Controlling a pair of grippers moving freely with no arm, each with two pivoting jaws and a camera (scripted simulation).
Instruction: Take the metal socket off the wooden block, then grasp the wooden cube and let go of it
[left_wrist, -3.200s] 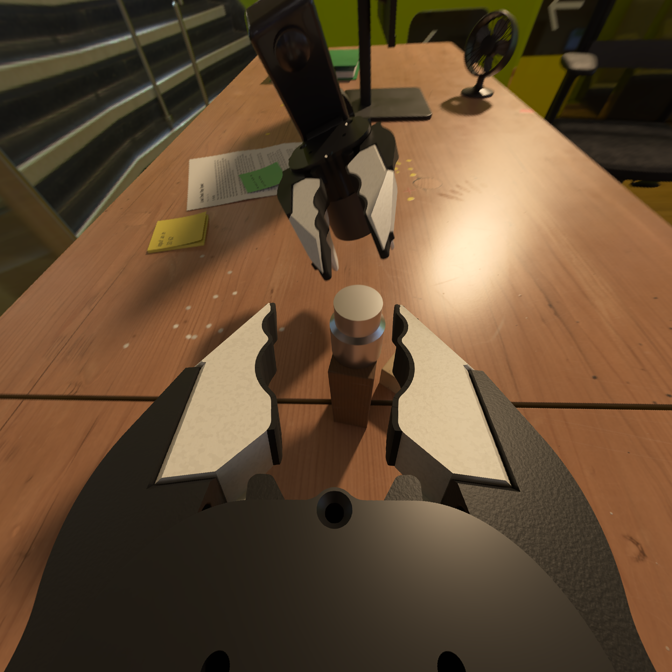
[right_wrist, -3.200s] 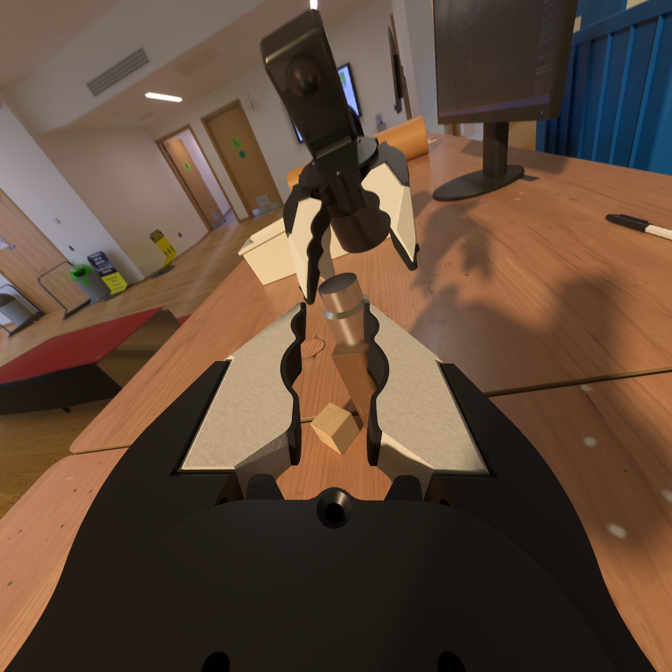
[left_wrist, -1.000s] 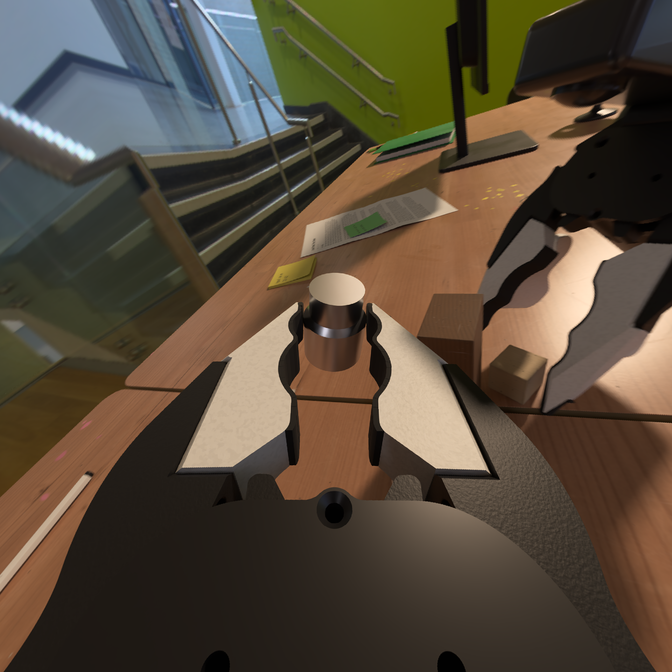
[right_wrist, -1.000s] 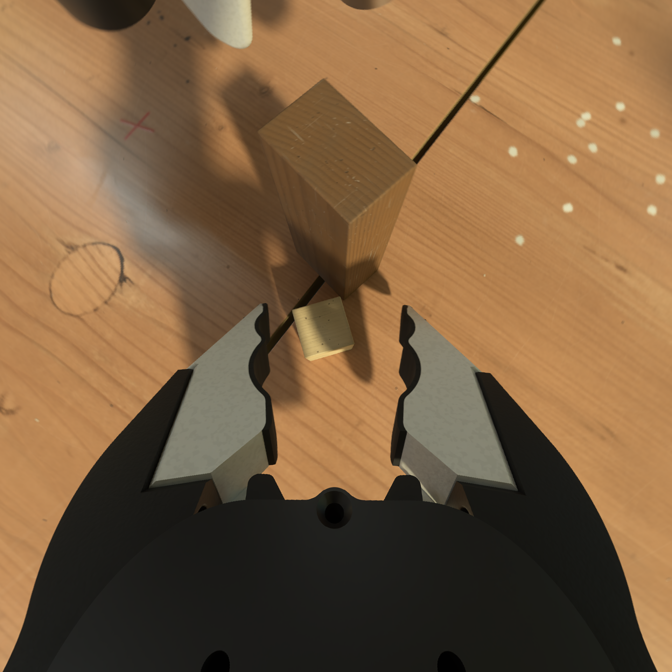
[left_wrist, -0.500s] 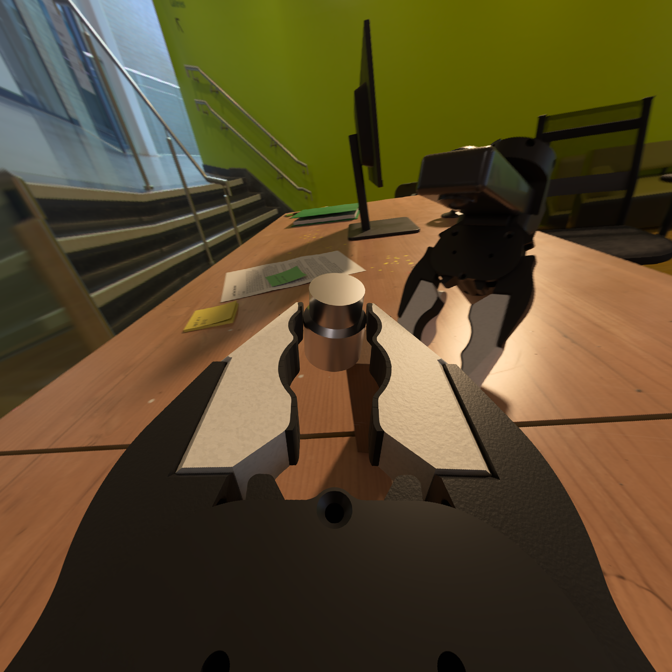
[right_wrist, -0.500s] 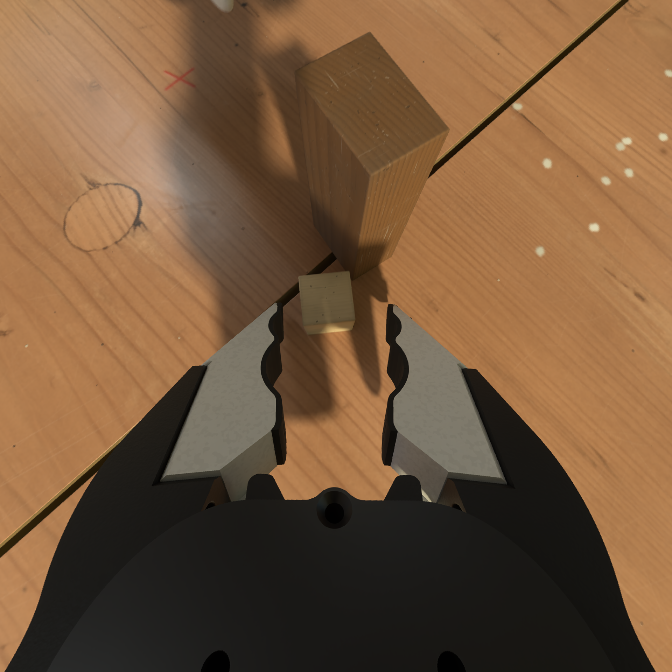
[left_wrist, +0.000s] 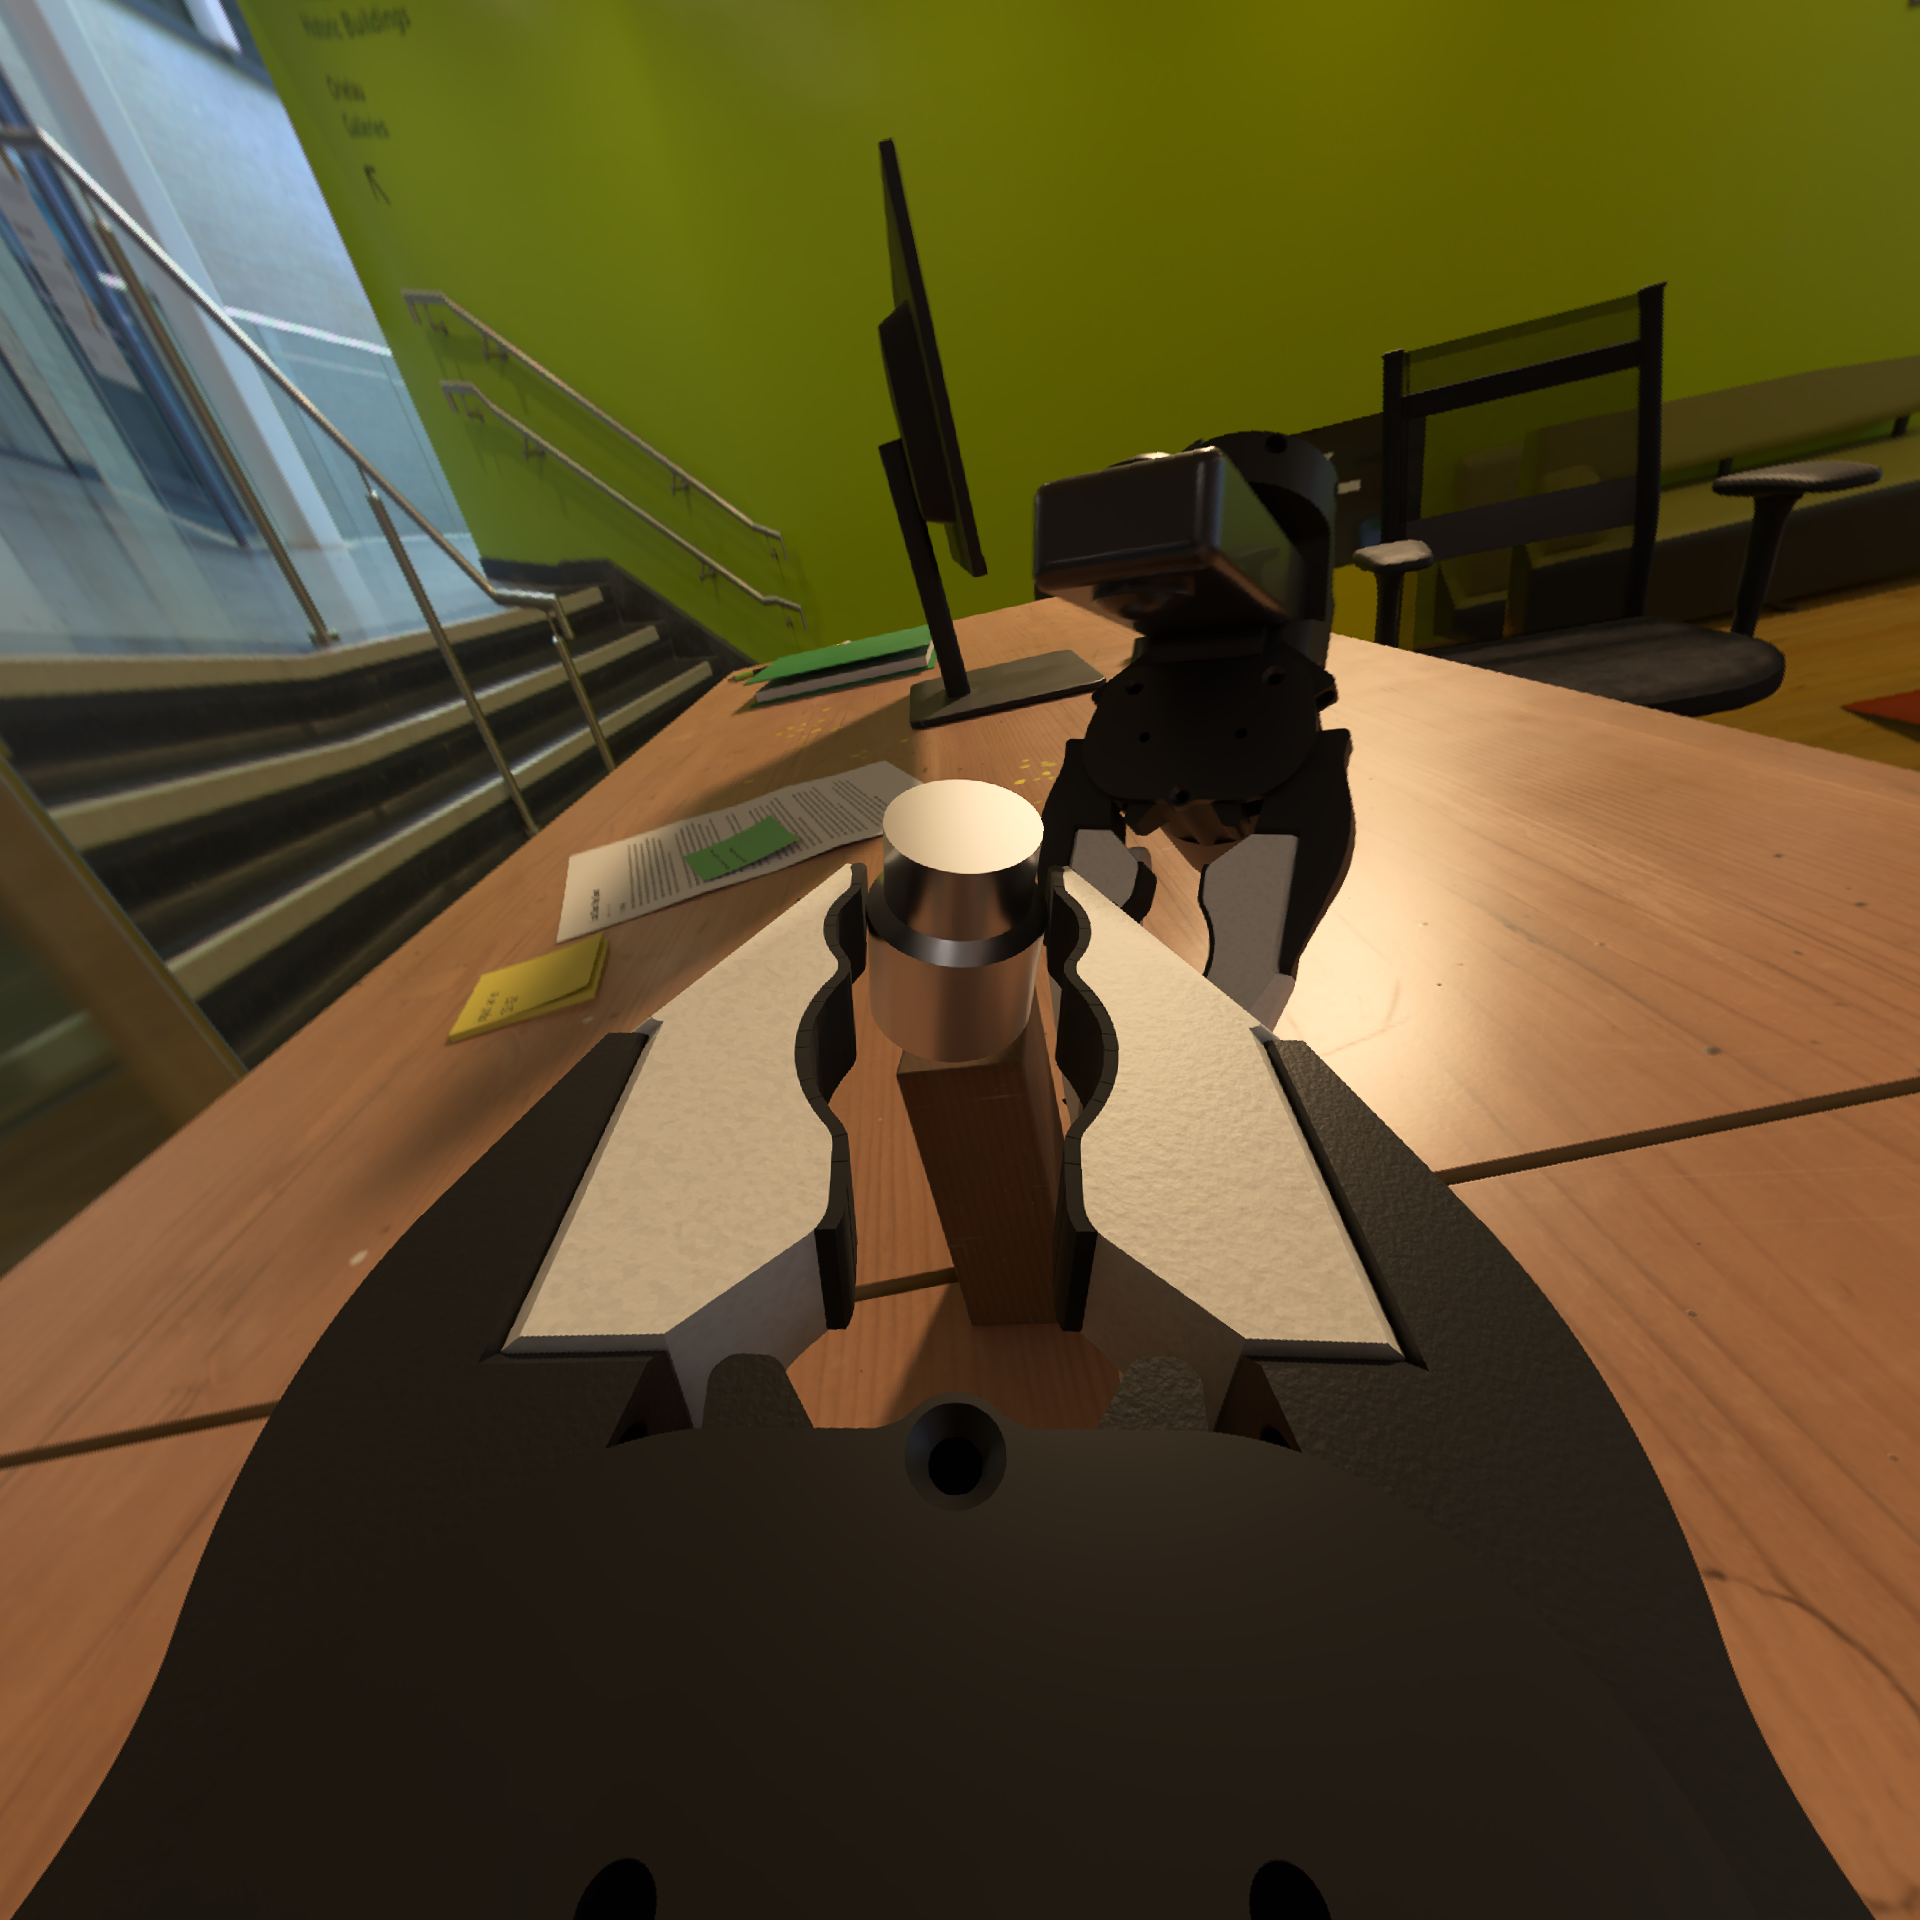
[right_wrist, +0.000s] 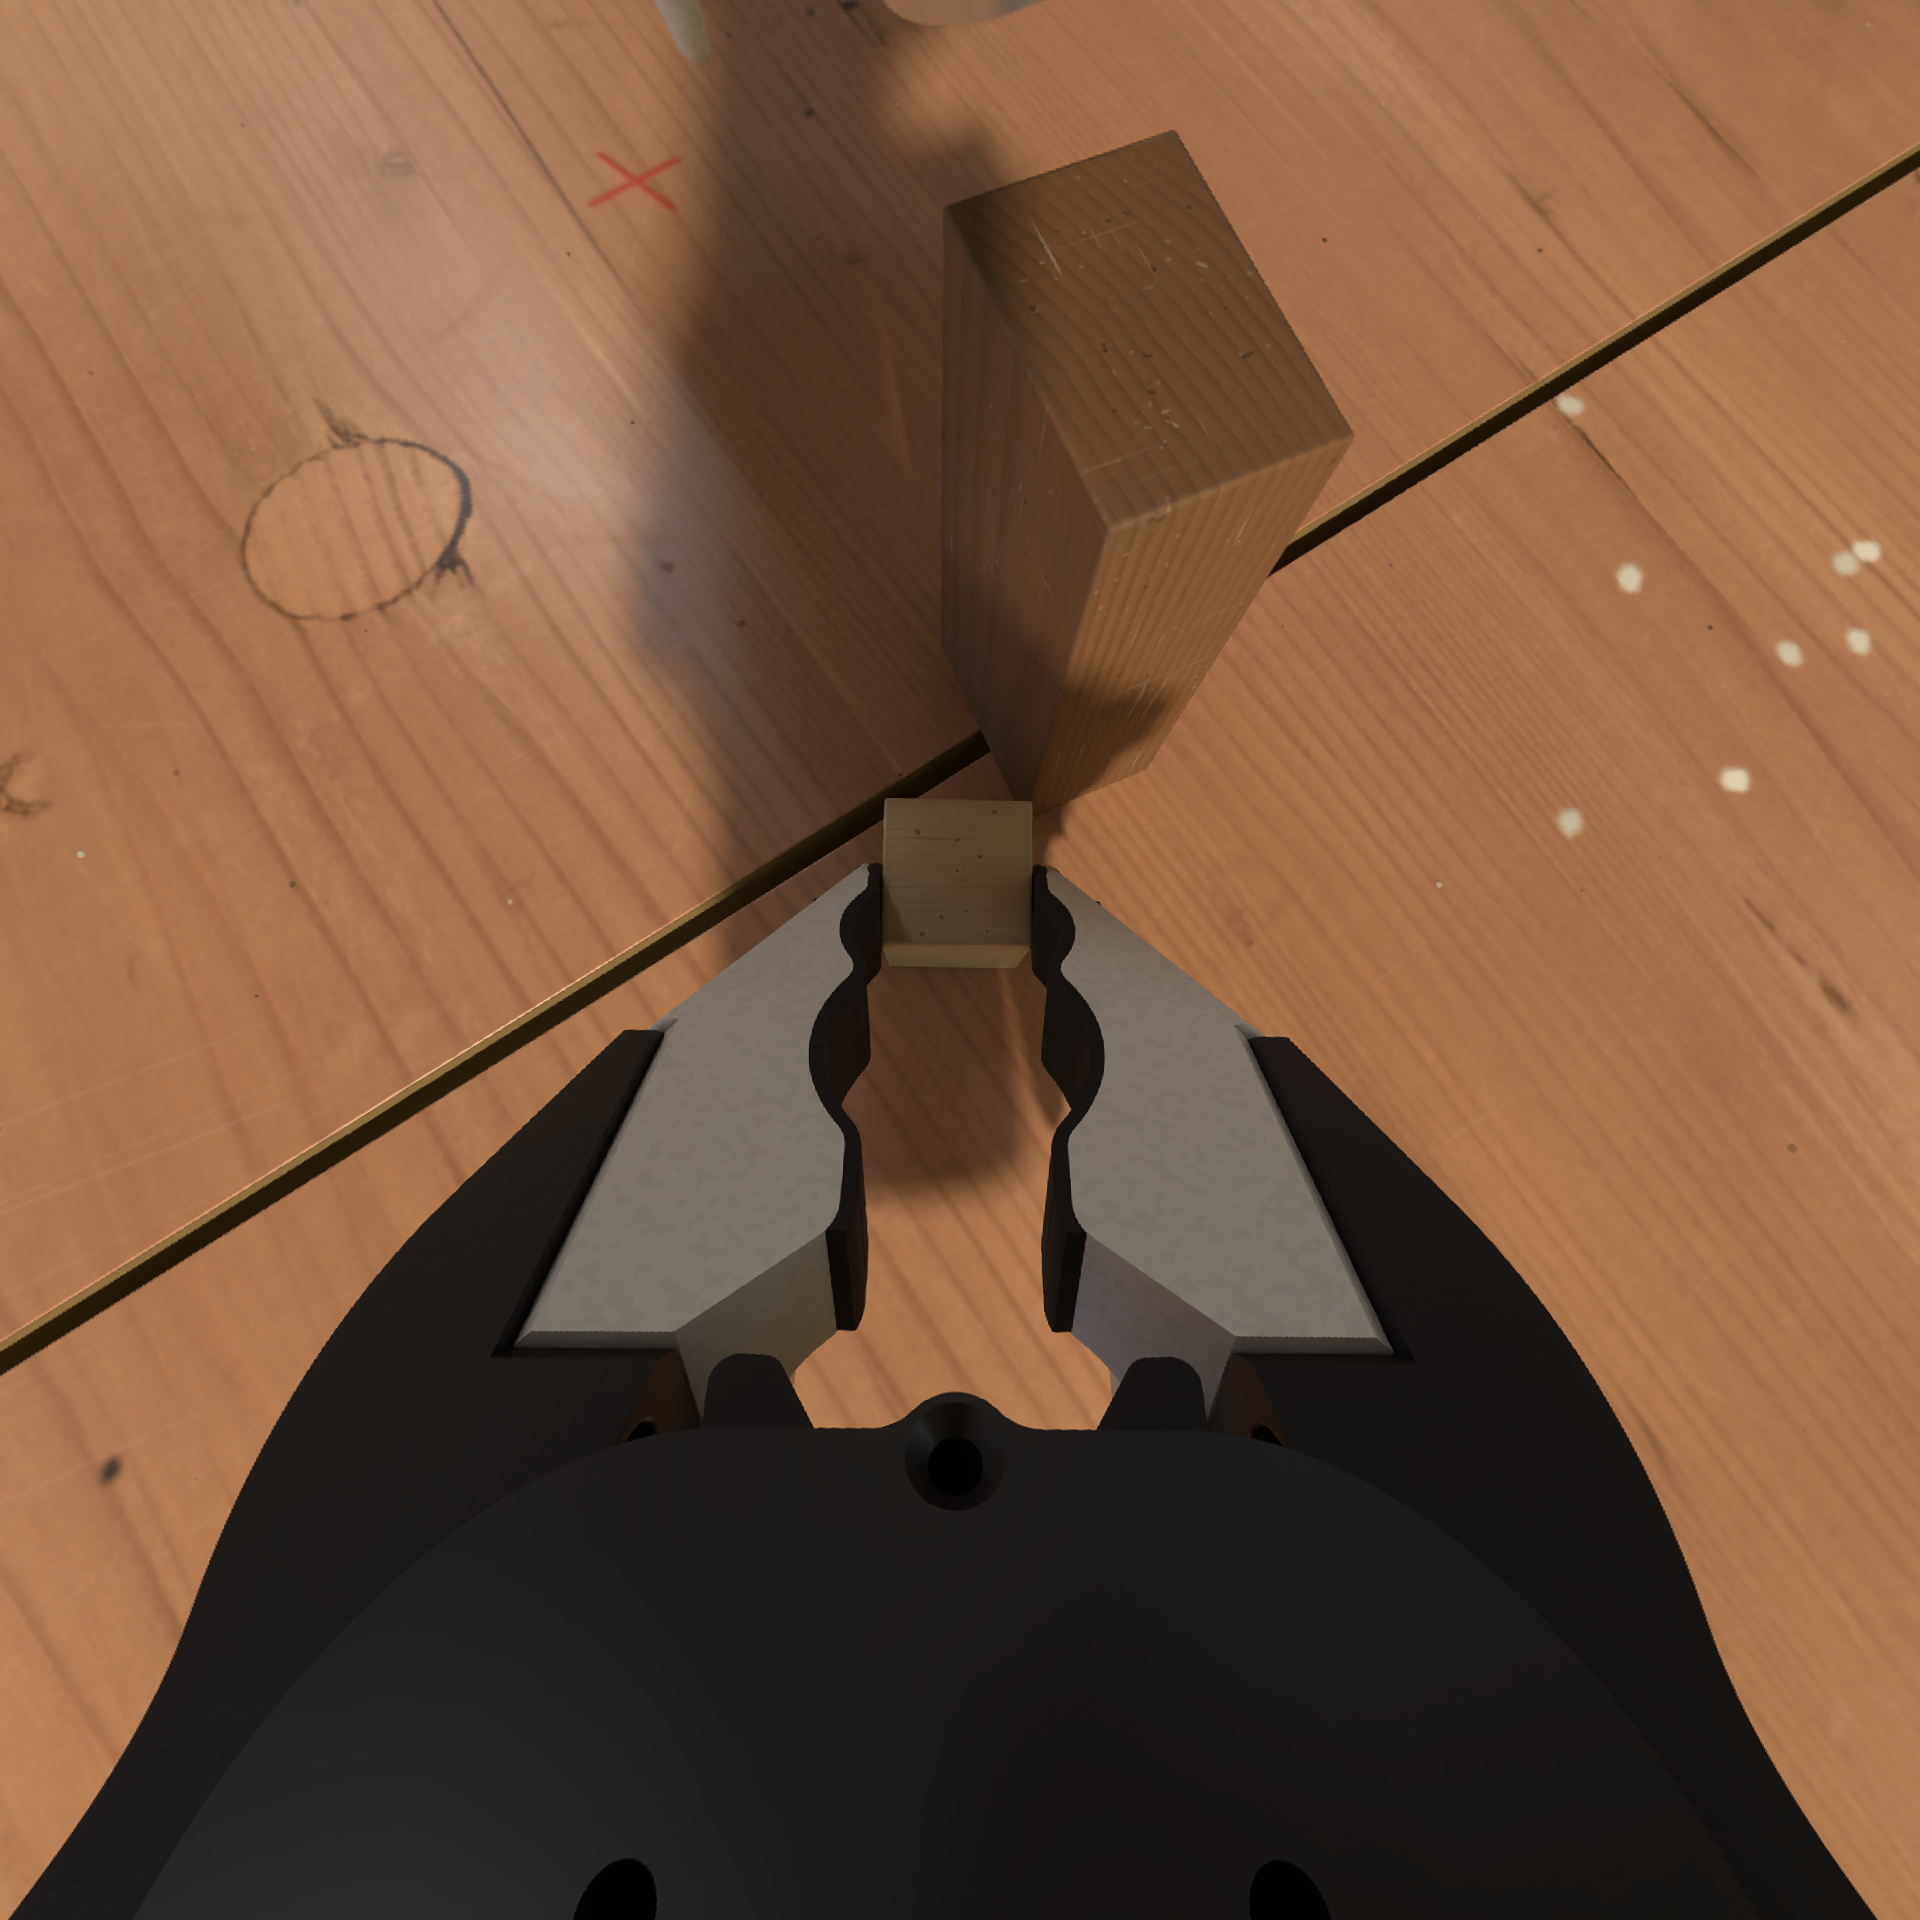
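Observation:
My left gripper (left_wrist: 956, 914) is shut on the metal socket (left_wrist: 954, 935) and holds it in the air. The brown wooden block (left_wrist: 992, 1174) stands upright on the table below and just beyond it. In the right wrist view the block's (right_wrist: 1122, 436) top is bare. My right gripper (right_wrist: 956, 894) points down at the table, and its fingertips (right_wrist: 1055, 914) press on both sides of the small pale wooden cube (right_wrist: 956, 878). The cube rests on the table against the block's foot. In the left wrist view the right gripper (left_wrist: 1184, 935) shows behind the socket and the cube is hidden.
The wooden table (left_wrist: 1558, 987) has a dark seam (right_wrist: 416, 1091) running under the block. A monitor (left_wrist: 930, 447), a green book (left_wrist: 842, 660), a printed sheet (left_wrist: 717, 852) and a yellow pad (left_wrist: 535, 987) lie far left. Stairs (left_wrist: 312, 748) drop beyond the left edge. A chair (left_wrist: 1558, 540) stands behind.
My right gripper has moved forward and closed its fingers on the cube. My left gripper, still holding the socket, has swung so the block now shows between its fingers.

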